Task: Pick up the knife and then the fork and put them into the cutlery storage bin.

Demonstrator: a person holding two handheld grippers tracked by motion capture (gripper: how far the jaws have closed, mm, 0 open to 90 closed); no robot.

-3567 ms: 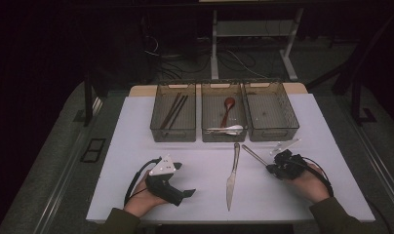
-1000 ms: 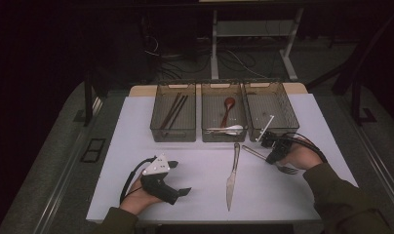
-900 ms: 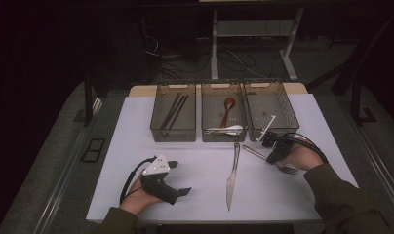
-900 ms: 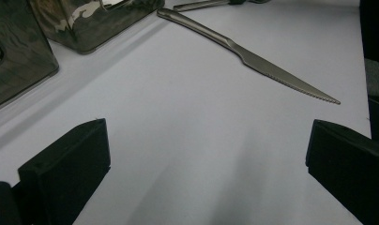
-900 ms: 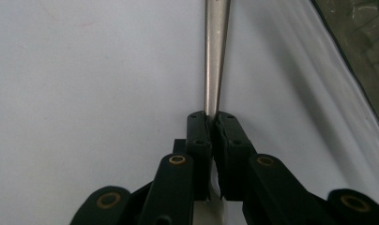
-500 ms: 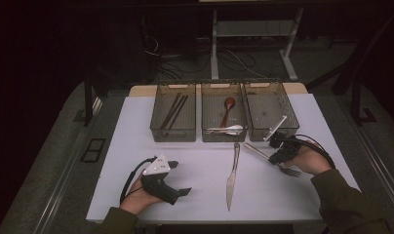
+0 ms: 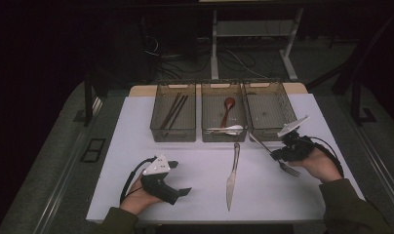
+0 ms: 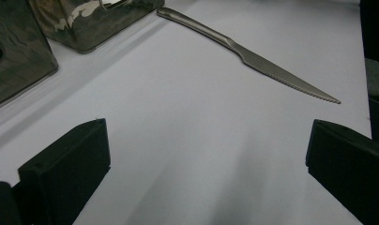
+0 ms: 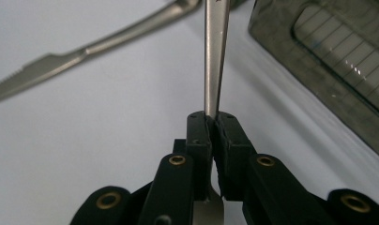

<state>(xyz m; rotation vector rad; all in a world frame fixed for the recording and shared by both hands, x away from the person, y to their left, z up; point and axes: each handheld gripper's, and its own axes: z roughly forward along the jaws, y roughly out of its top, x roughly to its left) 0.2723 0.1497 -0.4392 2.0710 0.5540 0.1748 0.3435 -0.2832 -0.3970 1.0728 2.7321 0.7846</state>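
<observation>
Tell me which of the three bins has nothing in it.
The right bin, nearest the right gripper, looks empty. The left bin holds dark chopsticks; the middle bin holds a brown spoon and a white spoon.

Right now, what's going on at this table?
A person works two handheld grippers over a white table. The right gripper is shut on a fork, near the right-hand bin. The left gripper rests open near the table's front, holding nothing. A knife lies loose on the table between them. The left bin holds chopsticks, the middle bin spoons.
</observation>
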